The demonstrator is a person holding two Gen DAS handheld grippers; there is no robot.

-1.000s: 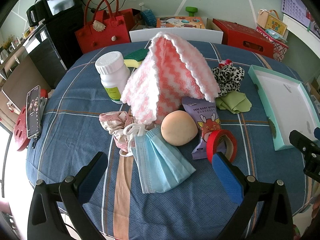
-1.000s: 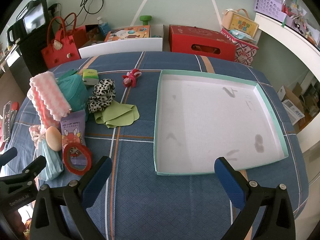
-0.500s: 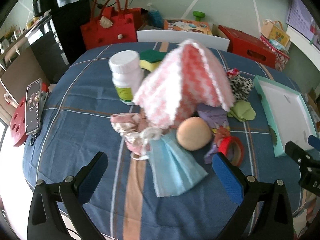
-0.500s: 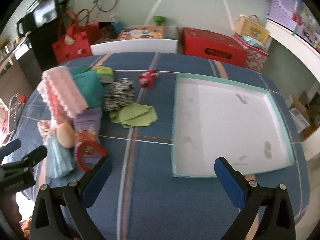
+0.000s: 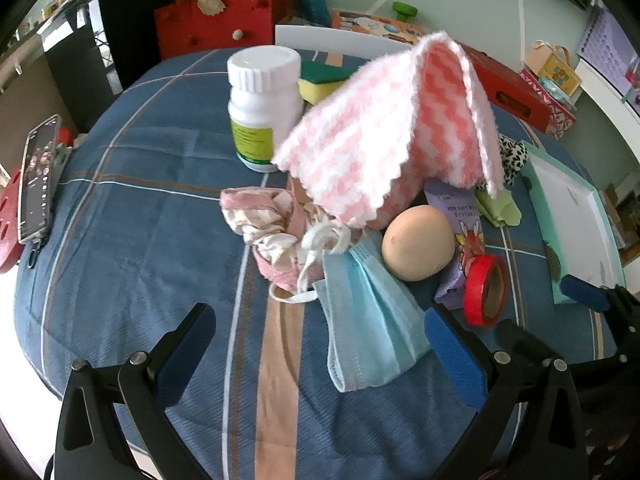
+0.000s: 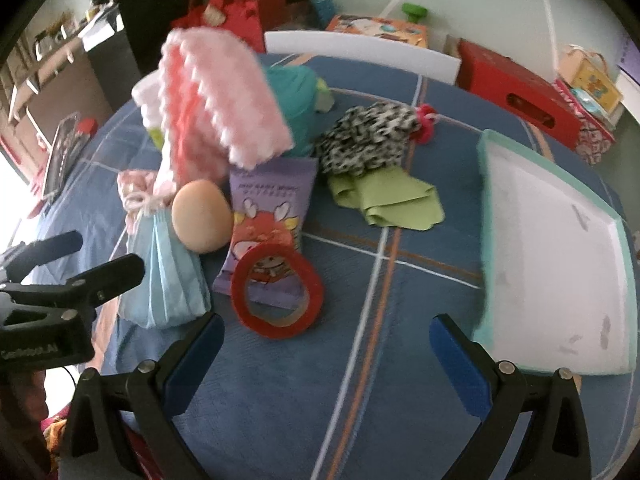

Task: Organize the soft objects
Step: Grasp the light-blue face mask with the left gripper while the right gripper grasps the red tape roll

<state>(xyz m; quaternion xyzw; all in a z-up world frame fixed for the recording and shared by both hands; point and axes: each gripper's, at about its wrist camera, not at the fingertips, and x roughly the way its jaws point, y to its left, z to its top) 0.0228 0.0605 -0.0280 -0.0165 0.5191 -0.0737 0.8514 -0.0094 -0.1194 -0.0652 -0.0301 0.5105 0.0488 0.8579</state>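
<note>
On the table (image 5: 132, 184), under a blue checked cloth, items in descending size:

Tray: teal-rimmed tray (image 6: 486, 184) with a white floor, at the right side of the table, nothing in it.
Pink cloth: pink-and-white fluffy cloth (image 5: 384, 132) draped in a tent shape over something mostly hidden at mid-table; it stands taller than the things around it.
Face mask: light blue pleated mask (image 5: 368, 320) lying flat, nearest the left tool, its white ear loops touching a crumpled pink sock (image 5: 260, 216).
Bottle: white bottle (image 5: 262, 104) upright, just behind the pink cloth.
Green cloth: folded green cloth (image 6: 392, 200) between the pile and the tray, touching a black-and-white spotted fabric piece (image 6: 368, 136).
Wipes pack: purple pack (image 6: 272, 216) lying flat, a red tape roll (image 6: 278, 288) leaning on its near end.
Egg-shaped object: tan, egg-shaped object (image 5: 418, 242), beside the mask and resting against the pack.
Left tool (image 5: 320, 348): fingers spread wide, holding nothing, poised above the mask's near edge.
Right tool (image 6: 328, 356): fingers spread wide, holding nothing, over bare cloth between the tape roll and the tray.
</note>
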